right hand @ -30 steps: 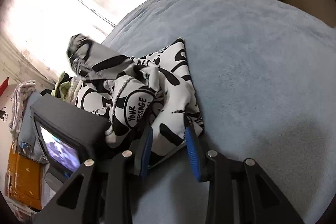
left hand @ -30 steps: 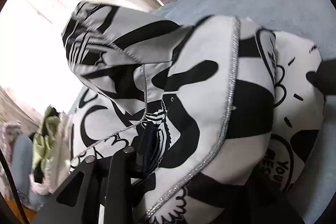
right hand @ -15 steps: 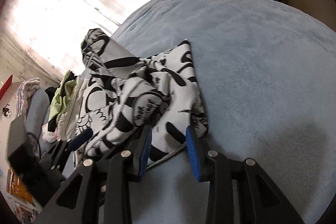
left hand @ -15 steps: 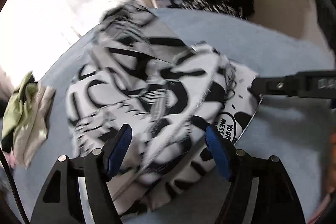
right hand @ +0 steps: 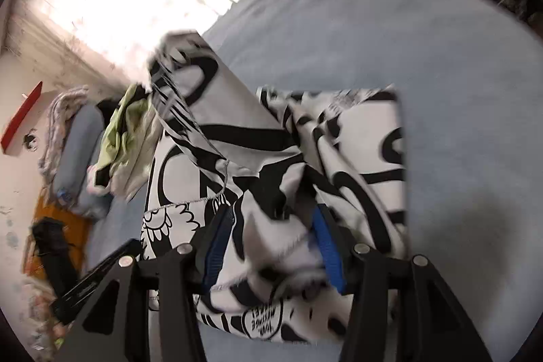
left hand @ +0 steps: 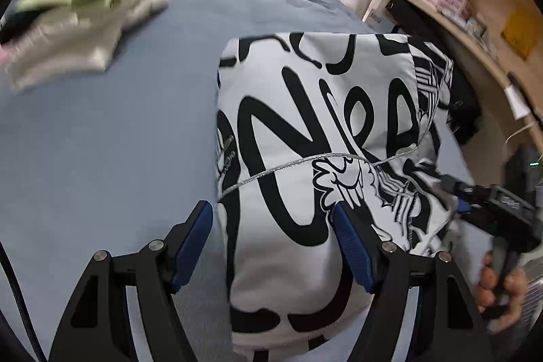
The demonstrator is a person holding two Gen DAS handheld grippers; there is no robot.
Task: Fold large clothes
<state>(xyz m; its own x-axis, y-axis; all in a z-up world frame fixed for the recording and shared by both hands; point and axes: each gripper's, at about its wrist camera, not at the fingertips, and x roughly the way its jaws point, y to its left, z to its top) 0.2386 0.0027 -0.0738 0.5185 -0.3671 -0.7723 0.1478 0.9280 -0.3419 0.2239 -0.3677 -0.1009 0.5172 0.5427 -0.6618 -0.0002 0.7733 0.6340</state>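
since the earlier frame, one black-and-white garment (left hand: 322,138) has been laid flatter on the blue bed (left hand: 101,141). left gripper (left hand: 271,246) is spread wide, gripping nothing; right gripper (right hand: 271,246) jaws have just been opening, cloth loose between.

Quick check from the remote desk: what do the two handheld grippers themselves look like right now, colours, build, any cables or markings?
Both match: the left gripper and right gripper have matte black angular arms with triangular cut-outs and round silver bolts. Their fingers carry ribbed blue pads. A thin black cable runs along the left wrist view's edge. Seen from the side there, the right gripper's black body has small pale lettering, too blurred to read. No sleeve shows.
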